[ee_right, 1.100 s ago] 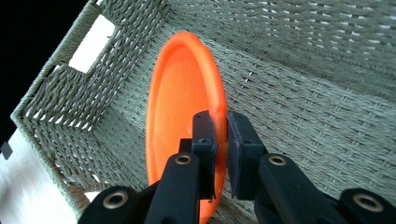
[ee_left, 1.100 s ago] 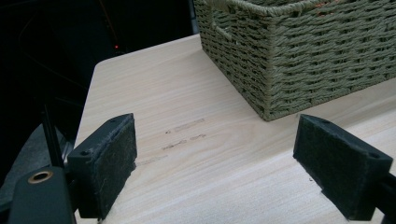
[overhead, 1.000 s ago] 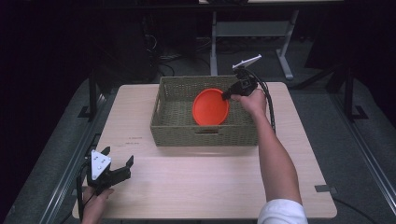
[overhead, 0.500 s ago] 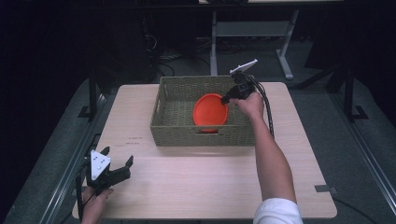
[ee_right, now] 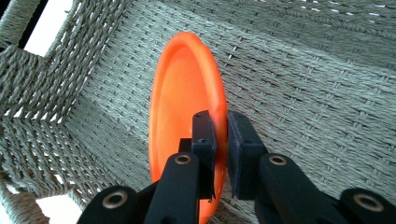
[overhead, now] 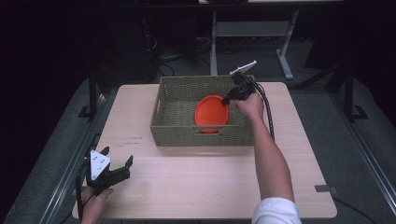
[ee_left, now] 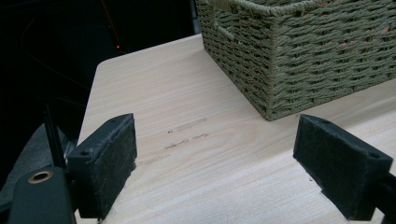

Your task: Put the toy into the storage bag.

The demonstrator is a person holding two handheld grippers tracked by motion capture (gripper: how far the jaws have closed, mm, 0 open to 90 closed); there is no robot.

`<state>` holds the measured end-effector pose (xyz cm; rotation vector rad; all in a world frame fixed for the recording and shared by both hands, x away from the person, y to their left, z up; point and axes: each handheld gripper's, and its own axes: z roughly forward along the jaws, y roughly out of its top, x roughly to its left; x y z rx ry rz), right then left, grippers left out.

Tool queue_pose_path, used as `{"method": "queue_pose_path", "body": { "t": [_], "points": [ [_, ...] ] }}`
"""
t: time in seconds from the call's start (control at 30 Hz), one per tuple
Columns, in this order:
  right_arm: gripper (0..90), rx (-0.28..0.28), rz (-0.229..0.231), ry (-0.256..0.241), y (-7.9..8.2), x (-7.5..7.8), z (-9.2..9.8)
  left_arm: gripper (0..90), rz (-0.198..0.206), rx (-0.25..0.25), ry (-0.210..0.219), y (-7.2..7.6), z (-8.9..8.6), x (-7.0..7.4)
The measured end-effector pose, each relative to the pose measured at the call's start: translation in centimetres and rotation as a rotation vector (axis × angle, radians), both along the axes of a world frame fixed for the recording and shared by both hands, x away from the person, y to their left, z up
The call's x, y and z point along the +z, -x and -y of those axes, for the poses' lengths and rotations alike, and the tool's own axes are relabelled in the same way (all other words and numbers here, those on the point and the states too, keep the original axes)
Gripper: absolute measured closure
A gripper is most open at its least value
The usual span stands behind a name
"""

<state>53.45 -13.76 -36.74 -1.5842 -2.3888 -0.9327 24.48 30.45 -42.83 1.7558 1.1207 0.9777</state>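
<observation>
Since a second ago the right gripper has lowered the round orange plastic plate deeper into the olive woven rectangular basket, its jaws clamped on the plate's rim at about three o'clock, holding it tilted on edge. With so thin a bite, the plate could pivot, slip, or catch its lower edge on the weave. At the wooden table's seven o'clock corner, the left gripper rests with jaws apart, holding nothing.

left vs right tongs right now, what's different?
The left tongs are open with nothing between the jaws; the right tongs are shut on the rim of the orange plate. The left tongs sit low at the table's near left corner; the right tongs reach into the basket, holding the plate on edge. Both have black padded jaws.
</observation>
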Motion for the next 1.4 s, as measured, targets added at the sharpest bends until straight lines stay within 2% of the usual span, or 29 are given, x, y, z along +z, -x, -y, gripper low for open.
{"method": "queue_pose_path", "body": {
  "t": [0.5,0.7,1.1,1.23,1.4],
  "points": [
    [80.6,-0.013,-0.019,0.015,-0.18,-0.34,-0.13,12.7,0.0,0.0,-0.003,-0.01,-0.02,0.02],
    [74.9,-0.017,-0.04,0.043,-0.21,-0.29,-0.09,12.7,-0.002,0.004,0.002,-0.04,-0.01,0.01],
    [69.5,-0.028,-0.042,0.087,-0.11,-0.35,0.23,12.7,-0.003,0.001,-0.003,-0.06,0.03,0.02],
    [68.5,-0.025,-0.031,0.083,-0.03,-0.17,0.35,12.7,-0.003,-0.002,-0.006,-0.07,0.0,0.01],
    [67.7,-0.042,-0.016,0.046,0.13,0.52,0.56,12.7,-0.004,0.001,-0.003,-0.09,0.02,0.01]
  ]
}}
